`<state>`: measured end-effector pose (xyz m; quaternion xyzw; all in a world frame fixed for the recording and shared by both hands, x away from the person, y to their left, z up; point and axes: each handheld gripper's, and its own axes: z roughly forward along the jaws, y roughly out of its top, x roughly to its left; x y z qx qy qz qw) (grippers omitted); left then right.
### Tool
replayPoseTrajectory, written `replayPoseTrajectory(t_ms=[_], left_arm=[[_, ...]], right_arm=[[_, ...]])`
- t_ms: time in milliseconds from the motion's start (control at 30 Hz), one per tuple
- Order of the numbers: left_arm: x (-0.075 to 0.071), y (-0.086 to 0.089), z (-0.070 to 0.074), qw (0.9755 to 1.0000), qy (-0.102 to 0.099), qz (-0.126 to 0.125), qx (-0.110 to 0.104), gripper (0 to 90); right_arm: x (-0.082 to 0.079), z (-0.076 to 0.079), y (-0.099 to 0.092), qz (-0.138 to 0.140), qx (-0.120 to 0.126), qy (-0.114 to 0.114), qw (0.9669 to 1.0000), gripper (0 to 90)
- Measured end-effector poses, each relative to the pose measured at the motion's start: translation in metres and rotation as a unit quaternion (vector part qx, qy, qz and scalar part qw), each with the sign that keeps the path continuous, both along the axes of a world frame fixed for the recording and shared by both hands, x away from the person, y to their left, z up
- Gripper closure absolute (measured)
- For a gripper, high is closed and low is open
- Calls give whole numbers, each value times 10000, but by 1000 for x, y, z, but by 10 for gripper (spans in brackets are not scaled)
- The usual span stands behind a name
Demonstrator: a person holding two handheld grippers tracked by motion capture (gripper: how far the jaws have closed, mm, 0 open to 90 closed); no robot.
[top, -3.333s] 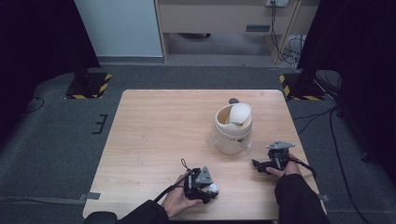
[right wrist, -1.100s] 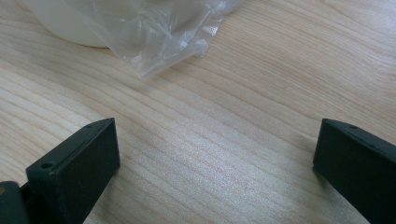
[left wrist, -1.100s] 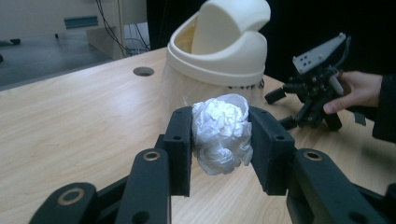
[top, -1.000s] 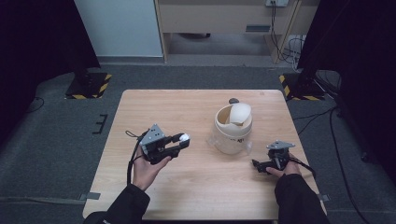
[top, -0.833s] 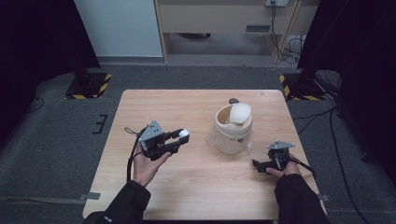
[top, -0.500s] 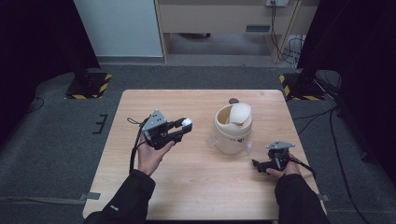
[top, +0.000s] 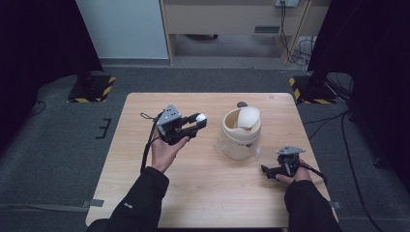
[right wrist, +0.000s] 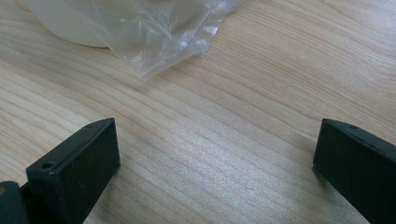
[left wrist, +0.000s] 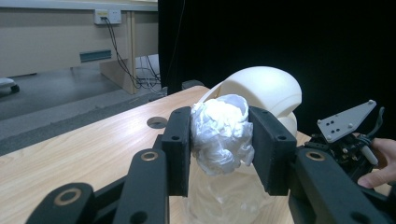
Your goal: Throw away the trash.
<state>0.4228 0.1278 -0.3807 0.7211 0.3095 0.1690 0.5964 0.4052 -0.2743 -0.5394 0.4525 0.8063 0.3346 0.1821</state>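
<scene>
- Carrying the crumpled white wad (left wrist: pixel 221 133), your left gripper (top: pixel 192 126) clamps it left of centre in the high view.
- Bring it over the bin's (top: pixel 240 137) opening before you release.
- Leave your right gripper (top: pixel 271 172), jaws spread wide, resting lower right.
</scene>
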Motion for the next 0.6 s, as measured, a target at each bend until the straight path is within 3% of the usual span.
replayPoseTrajectory(t_ms=[600], left_arm=[[18,-32,9,9998,-52,-188,34,603]], right_arm=[[0,0,0,0,-2,-2,10000,6]])
